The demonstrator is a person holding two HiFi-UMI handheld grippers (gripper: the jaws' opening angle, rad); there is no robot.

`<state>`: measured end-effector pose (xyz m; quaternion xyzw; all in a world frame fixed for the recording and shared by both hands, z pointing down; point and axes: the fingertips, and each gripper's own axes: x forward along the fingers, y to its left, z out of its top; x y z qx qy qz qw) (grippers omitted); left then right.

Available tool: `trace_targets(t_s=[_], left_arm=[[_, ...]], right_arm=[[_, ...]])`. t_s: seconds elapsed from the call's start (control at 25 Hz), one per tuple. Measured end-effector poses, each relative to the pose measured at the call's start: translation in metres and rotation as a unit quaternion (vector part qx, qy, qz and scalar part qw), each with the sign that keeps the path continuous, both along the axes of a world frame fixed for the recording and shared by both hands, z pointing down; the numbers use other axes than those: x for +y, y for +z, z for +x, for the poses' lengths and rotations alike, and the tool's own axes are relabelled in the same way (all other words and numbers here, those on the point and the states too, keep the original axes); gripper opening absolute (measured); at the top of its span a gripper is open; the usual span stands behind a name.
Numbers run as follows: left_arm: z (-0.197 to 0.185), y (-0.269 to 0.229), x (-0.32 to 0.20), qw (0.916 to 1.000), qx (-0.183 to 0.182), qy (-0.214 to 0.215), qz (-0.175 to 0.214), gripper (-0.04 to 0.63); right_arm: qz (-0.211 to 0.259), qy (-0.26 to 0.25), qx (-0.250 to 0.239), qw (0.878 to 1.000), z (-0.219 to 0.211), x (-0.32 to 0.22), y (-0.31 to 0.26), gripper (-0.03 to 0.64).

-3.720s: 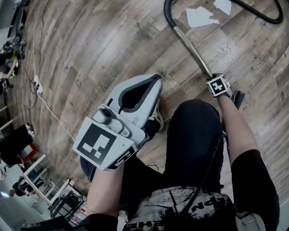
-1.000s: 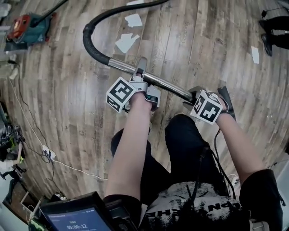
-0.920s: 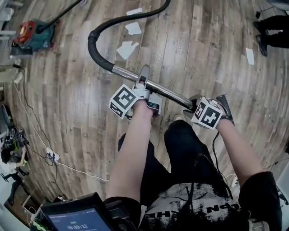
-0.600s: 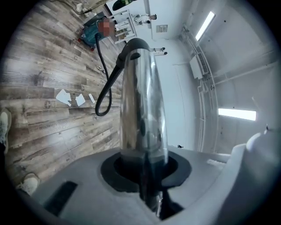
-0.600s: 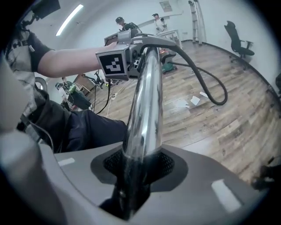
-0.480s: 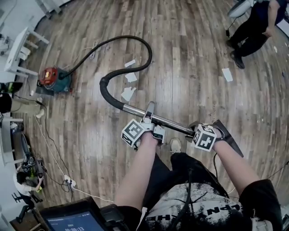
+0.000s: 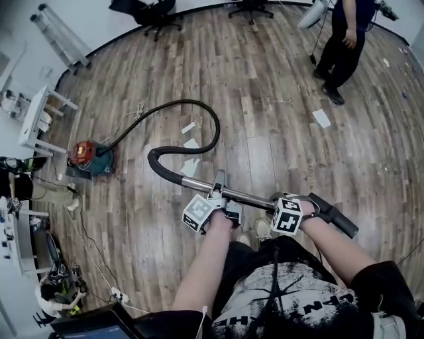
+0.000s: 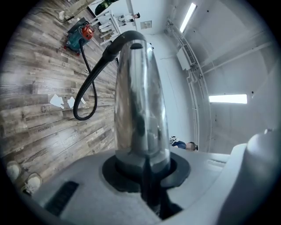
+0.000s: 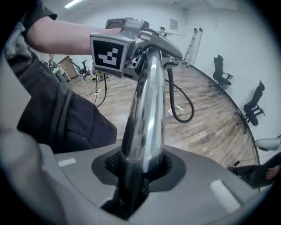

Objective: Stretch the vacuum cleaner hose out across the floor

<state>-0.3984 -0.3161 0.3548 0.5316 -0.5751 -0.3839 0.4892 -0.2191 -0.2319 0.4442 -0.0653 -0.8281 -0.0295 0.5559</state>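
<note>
The red and teal vacuum cleaner (image 7: 89, 157) stands on the wood floor at the left. Its black hose (image 7: 211, 126) loops away from it and bends back into a chrome wand (image 7: 250, 195), which is held up off the floor. My left gripper (image 7: 222, 198) is shut on the wand near the hose bend; its jaws have just been closing round the tube (image 8: 140, 110). My right gripper (image 7: 293, 206) is shut on the same wand (image 9: 147, 101) nearer the black floor nozzle (image 7: 334, 216), its jaws also just closing. In the right gripper view the left gripper (image 9: 131, 44) sits further up the tube.
Paper scraps (image 7: 190, 165) lie under the hose loop and another (image 7: 321, 118) at the right. A person (image 7: 344, 36) stands at the top right. Office chairs (image 7: 156, 13), a ladder (image 7: 63, 33), a white table (image 7: 36, 119) and cables (image 7: 86, 232) line the edges.
Both grippers have risen with the wand, lifting it well off the floor. The head view has widened, bringing the cleaner and the whole hose loop into sight.
</note>
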Motion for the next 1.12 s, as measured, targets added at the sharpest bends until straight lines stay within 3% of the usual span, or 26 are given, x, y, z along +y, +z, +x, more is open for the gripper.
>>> trace_targets(t_s=[0.28,0.48,0.8,1.12], left_arm=[[0.009,0.027,0.038,0.9992,0.010,0.037,-0.015,0.058],[0.036,0.034,0.052,0.9974,0.033,0.058,-0.026,0.055],[0.069,0.028,0.067,0.9980,0.020,0.054,-0.027,0.055],[0.117,0.024,0.085,0.9992,0.005,0.013,-0.038,0.055]], right_arm=[[-0.004,0.040,0.008,0.999,0.005,0.050,0.023,0.123],[-0.013,0.060,0.022,0.998,0.028,0.072,0.015,0.123],[-0.016,0.060,0.013,0.998,0.061,0.089,0.013,0.123],[-0.035,0.031,-0.002,0.999,0.113,0.099,0.012,0.123]])
